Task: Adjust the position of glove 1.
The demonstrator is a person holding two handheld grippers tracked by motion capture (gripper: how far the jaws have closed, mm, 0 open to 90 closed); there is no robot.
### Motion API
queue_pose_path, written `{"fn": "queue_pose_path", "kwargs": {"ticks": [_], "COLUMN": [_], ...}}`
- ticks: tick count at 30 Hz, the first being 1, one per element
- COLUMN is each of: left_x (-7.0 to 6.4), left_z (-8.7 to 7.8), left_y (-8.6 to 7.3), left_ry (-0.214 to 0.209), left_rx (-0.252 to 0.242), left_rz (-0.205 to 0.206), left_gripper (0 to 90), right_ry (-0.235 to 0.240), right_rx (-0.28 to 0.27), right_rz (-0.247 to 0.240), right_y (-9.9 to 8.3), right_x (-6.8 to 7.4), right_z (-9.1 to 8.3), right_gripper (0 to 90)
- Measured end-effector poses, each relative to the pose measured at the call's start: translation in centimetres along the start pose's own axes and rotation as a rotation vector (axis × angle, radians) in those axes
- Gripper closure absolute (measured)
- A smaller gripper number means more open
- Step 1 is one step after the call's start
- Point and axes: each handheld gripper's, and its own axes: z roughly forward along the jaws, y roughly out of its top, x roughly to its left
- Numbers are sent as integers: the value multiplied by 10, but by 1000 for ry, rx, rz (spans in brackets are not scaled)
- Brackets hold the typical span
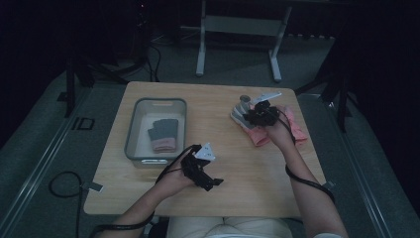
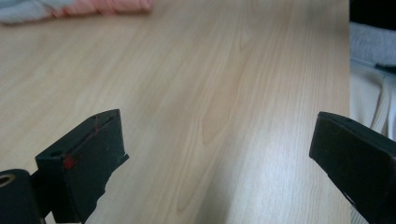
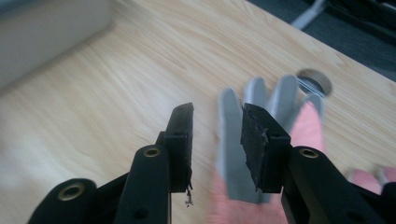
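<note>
On the far right of the wooden table (image 1: pixel 237 168): one pink glove (image 1: pixel 257 133) with grey fingers (image 3: pixel 229 140), lying flat, fingertips pointing toward the far edge near a round hole (image 3: pixel 316 80) in the tabletop. More pink fabric (image 1: pixel 299 129) lies just to its right.

Right gripper (image 1: pixel 258 115): over the glove's finger end. Jaws part-way apart with a clear gap between them; in the right gripper view the gap sits beside one grey finger, with nothing clamped. Whether the jaws touch the glove cannot be told.

Left gripper (image 1: pixel 214 182): near centre of the table, well apart from the glove, above bare wood. Jaws spread wide, holding nothing.

Far left: grey bin (image 1: pixel 132 130), containing one folded glove (image 1: pixel 163 135) with dark grey fingers and a pink cuff.
</note>
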Motion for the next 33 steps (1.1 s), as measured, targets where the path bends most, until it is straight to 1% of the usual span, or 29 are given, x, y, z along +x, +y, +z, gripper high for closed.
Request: {"fn": "queue_pose_path", "kwargs": {"ticks": [1,2,3,4,5,6,7,8,9,10,11,12,13,14,15,16,18,19,20,21,22,24,25,27,29,30,33], "left_x": [-2,-4,-7,-11,-15,-18,-21,-23,-23,-24,-25,-26,-26,-26,-27,-27,-27,-28,-28,-28,-27,-27,-27,-28,-28,-29,-29], "left_z": [1,2,4,7,9,11,14,15,17,17,18,18,19,20,20,20,19,18,17,16,16,15,15,17,18,18,15], "left_y": [-3,-7,-11,-15,-19,-23,-26,-30,-32,-35,-38,-41,-45,-47,-50,-52,-56,-58,-59,-60,-61,-61,-61,-61,-61,-61,-61], "left_ry": [-1,-9,-12,-6,1,16,33,36,37,42,53,59,66,70,66,62,65,82,98,102,97,91,84,90,96,98,86], "left_rx": [-5,-16,-12,-1,15,39,54,67,81,78,74,56,53,75,76,64,53,46,42,37,37,28,28,41,50,56,37], "left_rz": [-5,-19,-30,-22,-6,15,27,29,27,21,22,9,-2,13,14,3,4,6,13,17,6,-4,-6,3,6,9,-5], "left_gripper": [29,29,30,30,30,29,29,30,29,30,29,29,30,30,29,29,29,29,29,30,30,29,29,29,29,29,29], "right_ry": [-2,-12,-16,-1,-6,-27,-21,-16,-34,-42,-35,-38,-43,-32,-30,-42,-54,-47,-43,-37,-35,-35,-45,-61,-75,-77,-90], "right_rx": [-4,-5,1,-5,-9,-11,-5,-9,-7,3,5,13,30,43,56,73,109,117,120,123,120,123,129,131,130,120,88], "right_rz": [12,6,2,28,43,24,32,51,38,31,35,39,35,45,54,48,52,57,57,61,66,63,62,68,99,119,182], "right_y": [-1,-2,-3,-4,-4,-3,-3,-3,-2,-2,-3,-4,-6,-9,-12,-15,-22,-27,-30,-33,-35,-38,-39,-39,-39,-39,-37], "right_x": [-2,-4,-6,-8,-10,-11,-12,-14,-15,-15,-17,-19,-21,-24,-26,-28,-31,-33,-35,-36,-36,-35,-33,-32,-31,-30,-30], "right_z": [3,5,8,10,12,14,17,19,22,25,28,31,35,40,44,48,57,60,63,65,66,69,70,71,71,70,62], "right_gripper": [653,664,665,662,663,663,662,663,663,663,662,663,663,655,642,630,594,589,596,616,641,720,744,803,849,864,880]}}
